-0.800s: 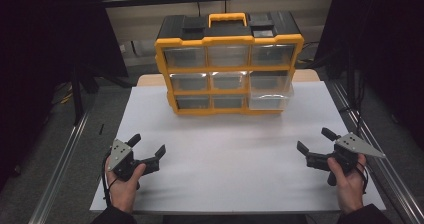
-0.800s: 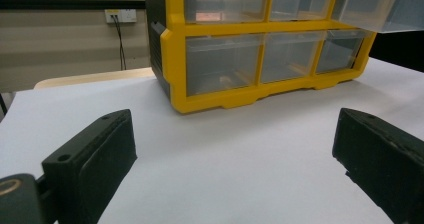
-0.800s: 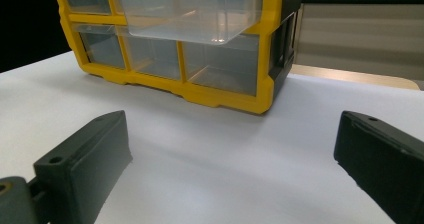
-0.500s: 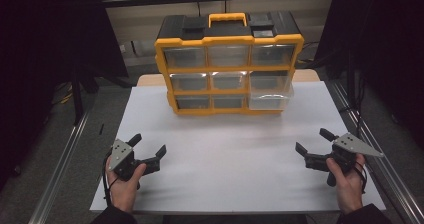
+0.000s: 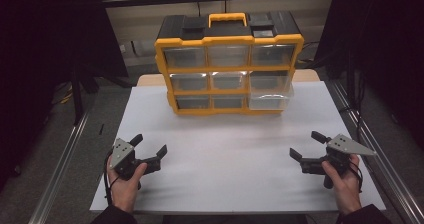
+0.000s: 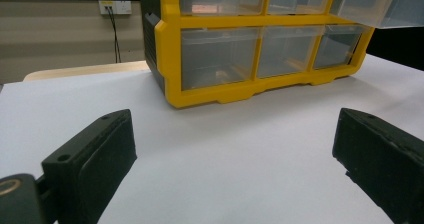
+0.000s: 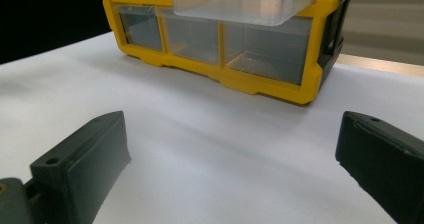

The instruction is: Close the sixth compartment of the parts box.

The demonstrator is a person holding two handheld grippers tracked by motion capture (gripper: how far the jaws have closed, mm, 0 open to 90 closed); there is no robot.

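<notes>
Holding my left tool (image 5: 149,153) low over the near left part of the table (image 5: 225,144), I have its two black jaws spread wide apart with nothing between them. My right tool (image 5: 307,145) hangs over the near right part, its jaws likewise wide apart and empty, the grey three-cornered plate (image 5: 349,145) on top pointing outward. My left hand (image 5: 125,184) and right hand (image 5: 345,181) grip them from below. Both tools sit well apart from each other, with bare white table surface between.

Farther off, at the far middle of the table, stands a yellow and black drawer cabinet (image 5: 229,64) with an orange handle (image 5: 227,19) on top and three rows of clear drawers. One clear drawer (image 5: 270,100) at the lower right is pulled partway out; in the right gripper view it (image 7: 240,4) juts forward over the bottom row.
</notes>
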